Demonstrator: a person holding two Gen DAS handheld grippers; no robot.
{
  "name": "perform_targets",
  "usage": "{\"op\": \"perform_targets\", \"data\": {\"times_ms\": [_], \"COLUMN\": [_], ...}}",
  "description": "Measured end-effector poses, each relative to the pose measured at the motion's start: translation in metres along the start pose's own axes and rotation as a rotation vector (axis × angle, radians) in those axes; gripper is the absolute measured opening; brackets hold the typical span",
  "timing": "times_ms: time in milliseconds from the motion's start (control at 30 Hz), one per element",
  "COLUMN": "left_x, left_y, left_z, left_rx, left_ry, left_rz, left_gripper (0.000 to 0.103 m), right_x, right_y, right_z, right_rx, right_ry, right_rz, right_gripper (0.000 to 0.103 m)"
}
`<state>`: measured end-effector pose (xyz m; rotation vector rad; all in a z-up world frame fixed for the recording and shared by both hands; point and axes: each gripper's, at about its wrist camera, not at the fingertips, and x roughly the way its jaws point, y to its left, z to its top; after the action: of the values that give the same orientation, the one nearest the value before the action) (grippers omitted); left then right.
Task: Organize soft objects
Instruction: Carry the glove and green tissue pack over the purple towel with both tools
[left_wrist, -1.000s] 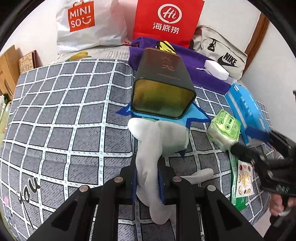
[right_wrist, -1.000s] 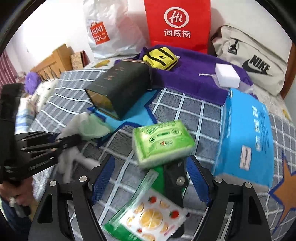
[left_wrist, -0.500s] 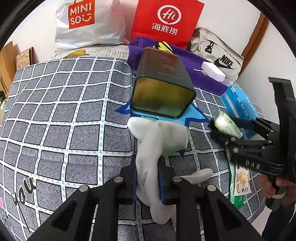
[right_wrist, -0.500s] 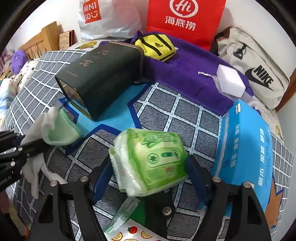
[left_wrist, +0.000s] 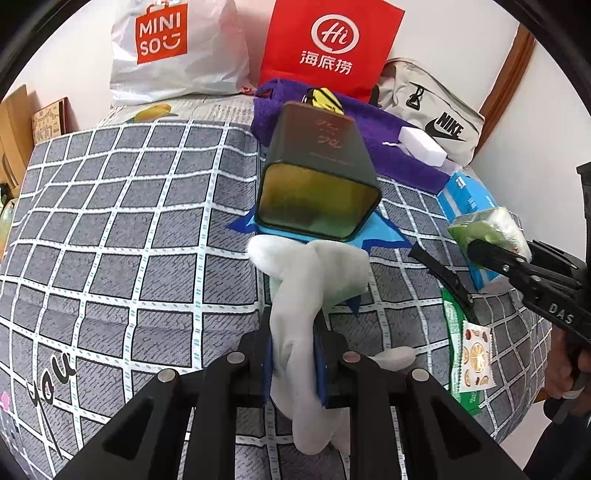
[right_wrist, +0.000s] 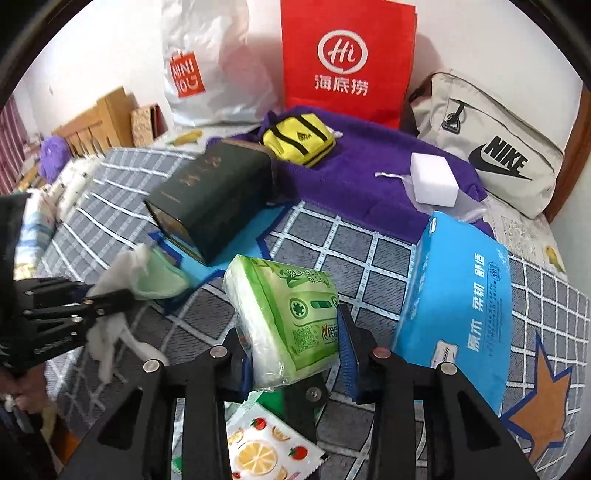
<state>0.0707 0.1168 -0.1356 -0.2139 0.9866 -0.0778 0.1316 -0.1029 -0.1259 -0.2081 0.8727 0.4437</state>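
My left gripper (left_wrist: 293, 325) is shut on a white sock (left_wrist: 314, 266), which hangs limp from the jaws just in front of the open end of a dark green tin (left_wrist: 317, 184) lying on its side. From the right wrist view, the left gripper (right_wrist: 103, 299) and sock (right_wrist: 122, 266) sit at the left. My right gripper (right_wrist: 295, 343) is closing on a green tissue pack (right_wrist: 288, 306). Both pads press its sides, and the tilted pack is held off the checked bedspread (right_wrist: 351, 258). The pack (left_wrist: 491, 229) also shows at the right in the left wrist view.
A big blue tissue pack (right_wrist: 461, 295) lies right of the green one, and a fruit-printed sachet (right_wrist: 258, 443) lies under the right gripper. Behind are a purple towel (right_wrist: 351, 177) with a yellow pouch (right_wrist: 299, 140) and a white block (right_wrist: 434, 179), plus a Nike bag (right_wrist: 498, 147) and shopping bags.
The right gripper's jaws have closed in on the green tissue pack and lifted it off the bedspread. The left gripper with the sock has stayed put.
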Motion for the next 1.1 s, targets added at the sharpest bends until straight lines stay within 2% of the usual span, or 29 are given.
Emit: {"op": "perform_targets", "data": {"times_ms": [233,500,800,1100], "left_x": [-0.02,-0.046,-0.061,-0.06], "left_y": [-0.009,-0.028,-0.036,-0.046], "left_z": [0.004,0.015,0.044,0.078], "left_rx": [0.004,0.043,0.038,0.057], "left_ry": [-0.035,-0.089,-0.139,-0.154], "left_rz": [-0.03,-0.022,0.006,0.03], "left_gripper": [0.017,0.017,0.017,0.017], "right_x": [-0.027,-0.053,-0.072,-0.082], "right_y": [-0.01,-0.025,-0.043,-0.068], "right_z": [-0.001,0.001,0.016,0.04], "right_rx": [0.016,0.039,0.062,0.093], "right_ry": [-0.049,-0.105,-0.158,-0.198], "right_rz": [-0.003,-0.008,-0.03,-0.048], "right_gripper": [0.037,0.037,0.037,0.037]}}
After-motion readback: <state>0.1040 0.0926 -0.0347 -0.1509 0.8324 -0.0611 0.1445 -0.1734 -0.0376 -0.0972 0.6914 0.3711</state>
